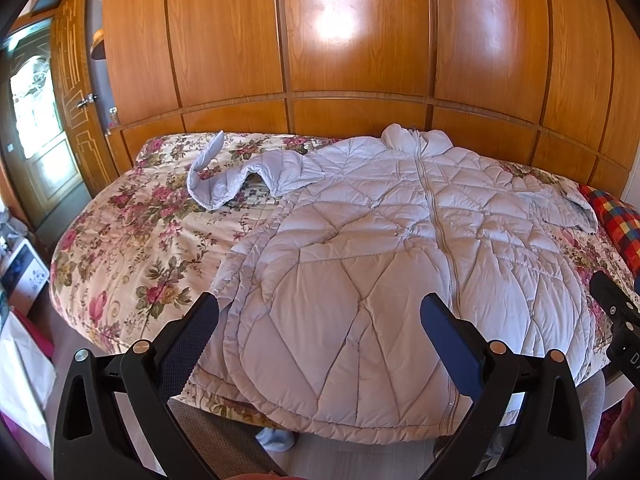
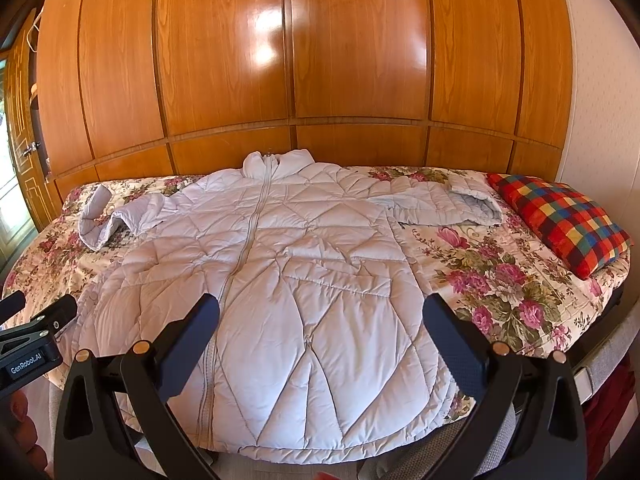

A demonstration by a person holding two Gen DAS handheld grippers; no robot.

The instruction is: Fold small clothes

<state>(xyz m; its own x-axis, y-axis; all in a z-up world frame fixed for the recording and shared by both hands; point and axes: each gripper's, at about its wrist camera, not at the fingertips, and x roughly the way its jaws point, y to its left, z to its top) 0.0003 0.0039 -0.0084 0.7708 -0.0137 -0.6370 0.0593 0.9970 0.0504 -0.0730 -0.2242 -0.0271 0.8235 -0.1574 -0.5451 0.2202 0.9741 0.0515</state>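
Jacket [image 1: 360,240], pale quilted and zipped shut, one item, lies face up across the centre of both frames; the left gripper [image 1: 320,320] and right gripper [image 2: 320,320] hover over its hem at lower centre, jaws spread wide and holding nothing. One sleeve [image 1: 224,184] curls at upper left on the floral bedspread [image 1: 132,240]. Checked pillow [image 2: 560,220] at right edge; wooden wardrobe [image 2: 320,60] fills the top.
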